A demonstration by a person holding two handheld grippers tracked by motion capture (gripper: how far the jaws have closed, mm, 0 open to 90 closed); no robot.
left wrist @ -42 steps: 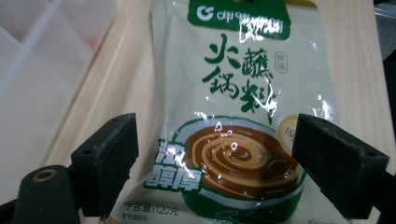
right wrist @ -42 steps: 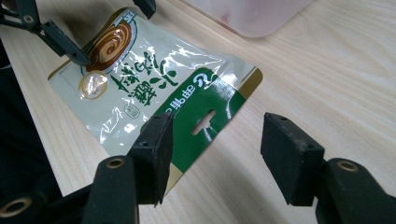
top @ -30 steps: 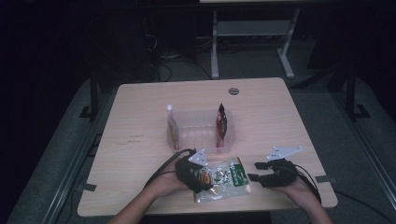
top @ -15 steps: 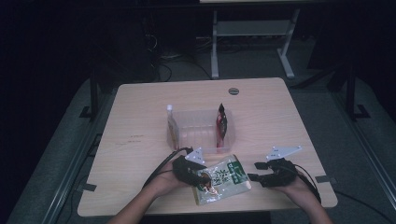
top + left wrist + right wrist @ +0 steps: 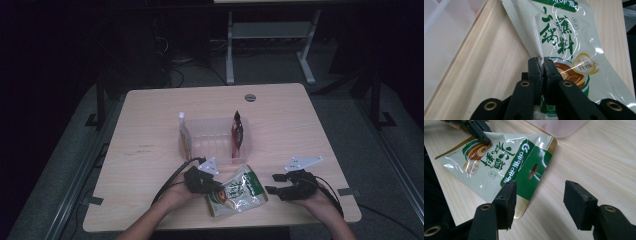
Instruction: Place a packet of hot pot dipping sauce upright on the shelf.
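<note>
A cream and green sauce pouch lies on the table's near edge between my two grippers. My left gripper has just been closing, and its jaws now pinch the pouch's side edge. In the left gripper view the pads of my left gripper press a thin fold of the pouch. My right gripper rests to the pouch's right, open, holding nothing. In the right gripper view, my right gripper has its jaws wide apart over the pouch's green hang-hole corner without touching it.
A clear plastic bin stands just behind the pouch, with a red packet upright at its right end and a pale packet at its left. Bare wooden table spreads around it, with a cable hole at the back.
The left jaws have gone from wide open to closed on the pouch's edge, and the pouch has shifted slightly. Both hands stayed where they were; the right gripper is unchanged.
</note>
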